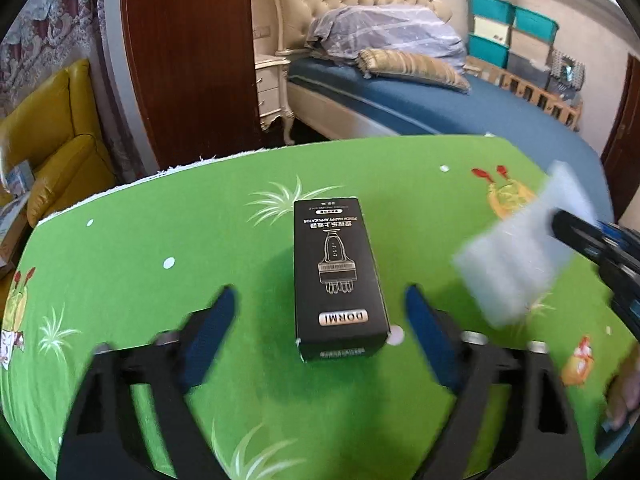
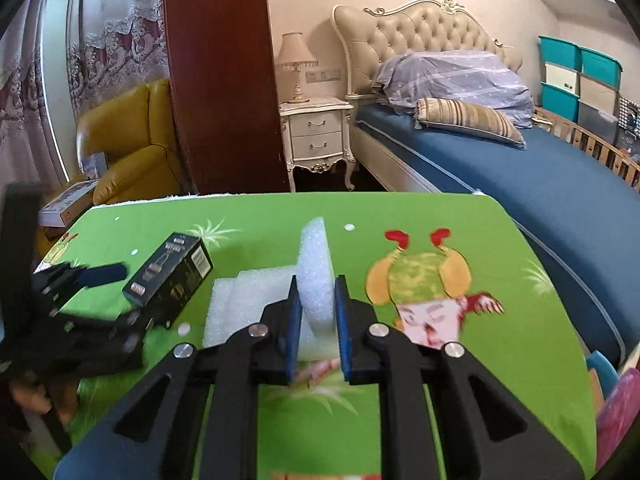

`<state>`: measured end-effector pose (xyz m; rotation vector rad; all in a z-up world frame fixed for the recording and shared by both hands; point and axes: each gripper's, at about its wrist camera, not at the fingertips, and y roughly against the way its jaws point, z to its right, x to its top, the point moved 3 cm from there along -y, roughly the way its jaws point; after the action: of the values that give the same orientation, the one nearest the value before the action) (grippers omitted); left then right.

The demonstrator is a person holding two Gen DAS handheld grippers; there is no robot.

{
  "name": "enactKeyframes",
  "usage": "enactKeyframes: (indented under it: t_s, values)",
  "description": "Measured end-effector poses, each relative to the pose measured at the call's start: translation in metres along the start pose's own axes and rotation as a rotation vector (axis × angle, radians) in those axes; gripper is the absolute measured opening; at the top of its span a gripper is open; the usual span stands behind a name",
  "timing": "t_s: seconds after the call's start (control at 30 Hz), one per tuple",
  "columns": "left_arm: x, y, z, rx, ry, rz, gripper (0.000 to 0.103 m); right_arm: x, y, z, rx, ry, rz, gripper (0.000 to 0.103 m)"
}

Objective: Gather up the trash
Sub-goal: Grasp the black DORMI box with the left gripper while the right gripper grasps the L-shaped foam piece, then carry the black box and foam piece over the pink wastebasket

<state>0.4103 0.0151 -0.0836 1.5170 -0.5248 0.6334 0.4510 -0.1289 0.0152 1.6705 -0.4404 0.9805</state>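
The black box (image 1: 338, 276) lies flat near the middle of the green cartoon-printed surface (image 1: 160, 248). Its top face reads "DORMI" on a silver plate at the near end, with a line drawing of a comb-like applicator above it and "APPLICATOR" among smaller, partly unreadable print at the far end. The left hand-held gripper (image 1: 320, 320) stands open, its blue pads on either side of the box's near end without touching it.

The right hand-held gripper (image 2: 318, 320) is closed on a piece of white foam (image 2: 316, 268), pinching an upright fold of it between the blue pads; the rest of the sheet spreads flat on the surface to the left of the jaws, between them and the box.

Only the right wrist view shows the box's side panel with a barcode, the bedside cabinet (image 2: 316, 136) with its lamp (image 2: 296, 64), and a large cartoon figure printed toward the surface's right edge. Only the left wrist view shows the box's lettering head-on, and the foam blurred near the right edge, hanging from the other gripper's tips.
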Motion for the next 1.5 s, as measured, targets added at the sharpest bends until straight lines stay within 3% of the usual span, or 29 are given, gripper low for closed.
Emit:
enactKeyframes:
  t_s: [0.03, 0.07, 0.3, 0.9, 1.27, 1.5]
  values:
    - [-0.001, -0.002, 0.001, -0.007, 0.003, -0.011, 0.047, -0.004, 0.005, 0.0, -0.011, 0.008, 0.001, 0.016]
    - [-0.003, -0.004, 0.002, -0.012, 0.003, -0.019, 0.037, -0.008, 0.012, 0.004, -0.013, 0.007, 0.0, 0.016]
    - [-0.036, 0.041, 0.008, -0.007, -0.046, 0.072, 0.036, -0.039, 0.053, 0.003, -0.008, -0.003, -0.004, 0.016]
    - [-0.151, 0.152, 0.053, -0.08, -0.079, 0.149, 0.037, -0.129, 0.188, -0.008, -0.035, 0.046, 0.056, 0.016]
    - [-0.173, 0.177, 0.073, -0.086, -0.138, 0.196, 0.037, -0.162, 0.241, -0.006, -0.08, 0.068, 0.09, 0.016]
    - [-0.176, 0.18, 0.081, -0.085, -0.167, 0.209, 0.037, -0.166, 0.249, 0.007, -0.092, 0.05, 0.092, 0.016]
